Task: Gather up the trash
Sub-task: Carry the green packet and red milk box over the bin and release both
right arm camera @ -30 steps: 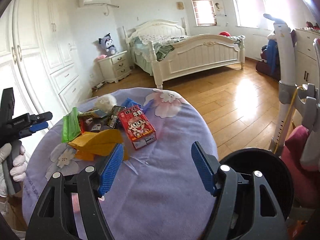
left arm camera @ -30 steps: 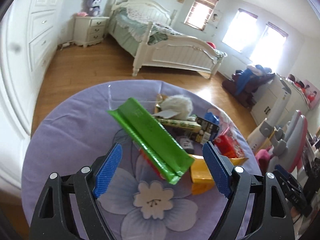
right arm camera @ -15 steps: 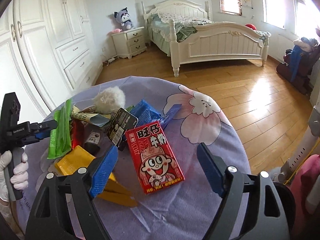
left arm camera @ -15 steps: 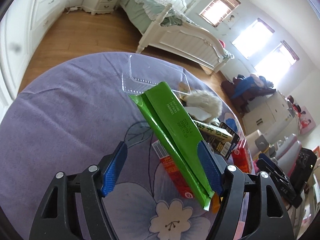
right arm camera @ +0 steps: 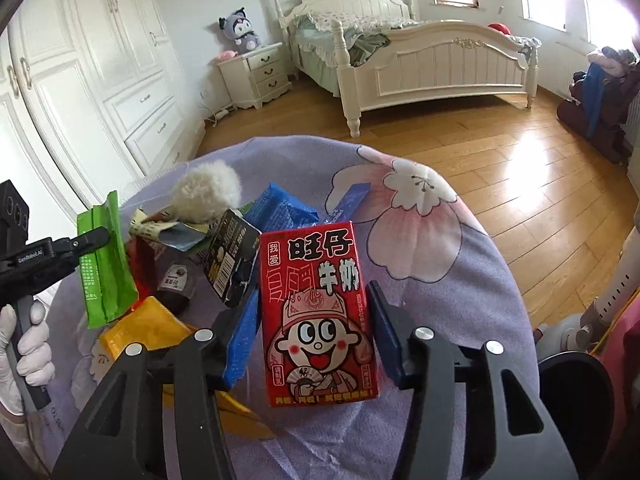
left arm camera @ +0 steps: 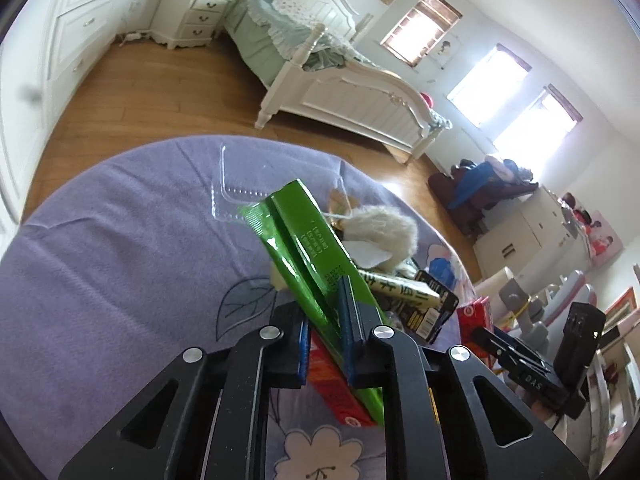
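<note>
- The left gripper [left arm camera: 325, 320] has just been closing, and its blue pads now pinch the near end of a long, glossy green foil wrapper [left arm camera: 308, 252]; the wrapper slants up and away from the jaws over the table.
- From the right wrist view the same green wrapper [right arm camera: 105, 264] hangs from the left gripper [right arm camera: 86, 240], gripped near its top edge — a white-gloved hand [right arm camera: 25, 344] holds that gripper's handle at the left border.
- The right gripper [right arm camera: 314, 328] has just been closing around a red rectangular milk carton printed with a cartoon face [right arm camera: 316, 312]. Its blue pads stand close on either side of the carton; whether they already press on it cannot be told.
- The carton lies flat on the round table covered in a lilac cloth with flower print [right arm camera: 460, 288], at the near edge of the trash pile.
- Behind the carton sit a blue crinkled packet [right arm camera: 280, 210], a black packet with a barcode [right arm camera: 230, 260] and a fluffy cream-white ball [right arm camera: 208, 192].
- A yellow flat packet [right arm camera: 140, 328] lies under the left side of the right gripper, just beside the green wrapper's lower end.
- A clear plastic tray [left arm camera: 256, 180] rests on the cloth beyond the wrapper's far end in the left wrist view — a red-orange flat box [left arm camera: 336, 388] lies beneath the left gripper.
</note>
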`<state>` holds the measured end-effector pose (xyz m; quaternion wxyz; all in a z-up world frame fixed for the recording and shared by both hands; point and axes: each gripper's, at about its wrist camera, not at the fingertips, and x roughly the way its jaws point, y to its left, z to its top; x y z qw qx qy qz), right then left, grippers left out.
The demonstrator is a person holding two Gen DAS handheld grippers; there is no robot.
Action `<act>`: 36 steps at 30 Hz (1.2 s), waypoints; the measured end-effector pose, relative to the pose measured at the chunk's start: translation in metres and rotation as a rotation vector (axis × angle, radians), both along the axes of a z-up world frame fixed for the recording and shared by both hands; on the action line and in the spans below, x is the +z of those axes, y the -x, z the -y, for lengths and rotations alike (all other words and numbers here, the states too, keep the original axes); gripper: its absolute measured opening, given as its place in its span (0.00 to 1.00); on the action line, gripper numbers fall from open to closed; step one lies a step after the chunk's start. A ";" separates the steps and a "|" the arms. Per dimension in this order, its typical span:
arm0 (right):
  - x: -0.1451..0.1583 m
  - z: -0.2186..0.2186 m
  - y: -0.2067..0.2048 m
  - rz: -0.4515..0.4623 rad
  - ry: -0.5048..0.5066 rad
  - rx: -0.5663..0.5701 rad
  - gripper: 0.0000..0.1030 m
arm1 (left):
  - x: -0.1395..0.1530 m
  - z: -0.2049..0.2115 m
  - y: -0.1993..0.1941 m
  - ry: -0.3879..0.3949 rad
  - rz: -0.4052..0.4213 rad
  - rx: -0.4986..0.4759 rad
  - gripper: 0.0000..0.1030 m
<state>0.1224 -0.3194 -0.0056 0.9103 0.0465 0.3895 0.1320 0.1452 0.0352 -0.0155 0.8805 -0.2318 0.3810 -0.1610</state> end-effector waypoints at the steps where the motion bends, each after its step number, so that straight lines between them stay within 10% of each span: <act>1: 0.005 0.002 0.008 0.022 -0.015 -0.004 0.50 | 0.008 -0.001 0.008 -0.008 0.029 0.004 0.09; 19: 0.058 0.039 0.160 0.328 -0.008 -0.135 0.50 | 0.104 0.088 0.107 -0.116 0.308 -0.199 0.06; 36: 0.004 0.118 0.218 0.269 0.139 -0.398 0.50 | 0.049 0.282 0.129 -0.092 0.289 -0.615 0.06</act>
